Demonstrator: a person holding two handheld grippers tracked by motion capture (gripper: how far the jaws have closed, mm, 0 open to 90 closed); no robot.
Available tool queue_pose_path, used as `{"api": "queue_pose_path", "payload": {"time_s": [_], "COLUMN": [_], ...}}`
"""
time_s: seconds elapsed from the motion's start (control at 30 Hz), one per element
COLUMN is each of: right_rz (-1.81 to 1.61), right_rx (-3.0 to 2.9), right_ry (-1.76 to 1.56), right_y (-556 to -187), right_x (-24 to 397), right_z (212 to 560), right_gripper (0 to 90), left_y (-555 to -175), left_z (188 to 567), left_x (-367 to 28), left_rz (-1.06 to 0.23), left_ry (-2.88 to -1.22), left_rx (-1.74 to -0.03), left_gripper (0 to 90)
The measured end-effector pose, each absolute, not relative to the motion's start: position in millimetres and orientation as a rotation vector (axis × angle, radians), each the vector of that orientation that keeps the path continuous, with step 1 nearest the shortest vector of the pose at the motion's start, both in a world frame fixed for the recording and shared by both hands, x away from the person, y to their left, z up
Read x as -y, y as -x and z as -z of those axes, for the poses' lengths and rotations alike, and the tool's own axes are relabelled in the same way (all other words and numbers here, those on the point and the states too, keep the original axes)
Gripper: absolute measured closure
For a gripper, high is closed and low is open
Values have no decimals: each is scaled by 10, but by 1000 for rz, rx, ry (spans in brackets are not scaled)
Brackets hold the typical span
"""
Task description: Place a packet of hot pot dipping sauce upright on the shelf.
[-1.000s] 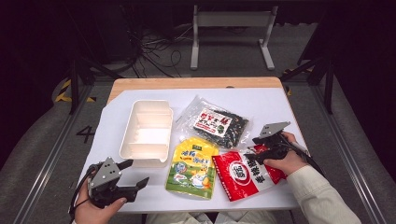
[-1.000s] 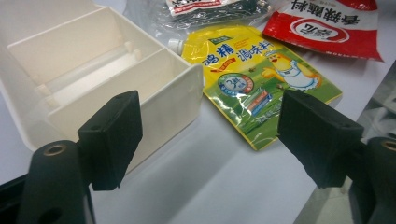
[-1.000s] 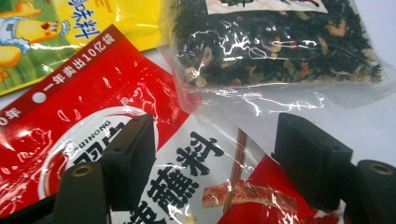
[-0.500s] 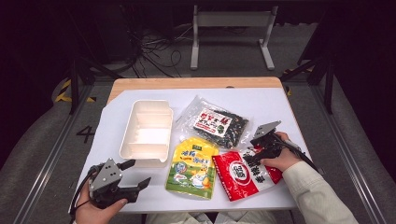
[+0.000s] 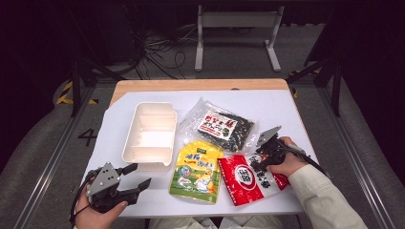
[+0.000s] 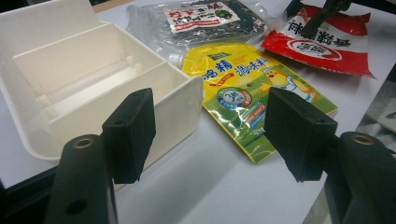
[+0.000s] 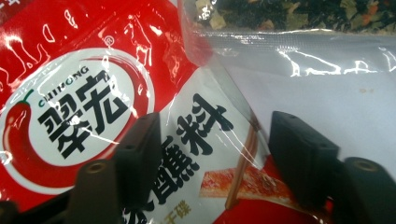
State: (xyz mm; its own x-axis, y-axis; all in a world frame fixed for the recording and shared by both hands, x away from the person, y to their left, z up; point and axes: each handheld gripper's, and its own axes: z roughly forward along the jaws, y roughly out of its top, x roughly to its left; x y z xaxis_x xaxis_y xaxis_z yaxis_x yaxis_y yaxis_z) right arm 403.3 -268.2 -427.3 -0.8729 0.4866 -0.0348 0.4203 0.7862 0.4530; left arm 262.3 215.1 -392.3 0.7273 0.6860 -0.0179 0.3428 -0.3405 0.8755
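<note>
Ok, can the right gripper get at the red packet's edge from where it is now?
Probably yes: the right gripper is right over the red packet, jaws apart and straddling its edge, having just narrowed. Nothing lies between them.

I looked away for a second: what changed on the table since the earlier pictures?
The right gripper has dropped onto the red seasoning packet's edge, its jaws closing around it, not yet pinching. The left gripper's jaws narrowed over bare table. The white divided tray, yellow pouch and clear bag lie unmoved.

The right gripper hides part of the red packet.
</note>
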Motion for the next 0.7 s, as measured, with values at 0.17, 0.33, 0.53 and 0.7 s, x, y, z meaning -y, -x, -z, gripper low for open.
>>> {"api": "queue_pose_path", "payload": {"time_s": [0.17, 0.33, 0.53, 0.7], "right_rz": [-638, -607, -590, -640], "right_rx": [-2838, -2829, -2819, -2816], "right_ry": [-733, -743, -744, -750], "right_y": [-4001, -3955, -3872, -3746], "right_x": [2689, 2693, 2670, 2697], "right_z": [4231, 4170, 4127, 4050], "right_gripper": [569, 721, 775, 794], "left_y": [-2622, -2623, -2635, -2643], "left_z": [3926, 3920, 3918, 3925], "left_x": [-2150, -2141, -2110, -2057], "left_rz": [-438, -439, -442, -464], "left_ry": [-1951, -1942, -1927, -1919], "left_rx": [-789, -783, -785, -787], "left_gripper": [349, 349, 274, 222]}}
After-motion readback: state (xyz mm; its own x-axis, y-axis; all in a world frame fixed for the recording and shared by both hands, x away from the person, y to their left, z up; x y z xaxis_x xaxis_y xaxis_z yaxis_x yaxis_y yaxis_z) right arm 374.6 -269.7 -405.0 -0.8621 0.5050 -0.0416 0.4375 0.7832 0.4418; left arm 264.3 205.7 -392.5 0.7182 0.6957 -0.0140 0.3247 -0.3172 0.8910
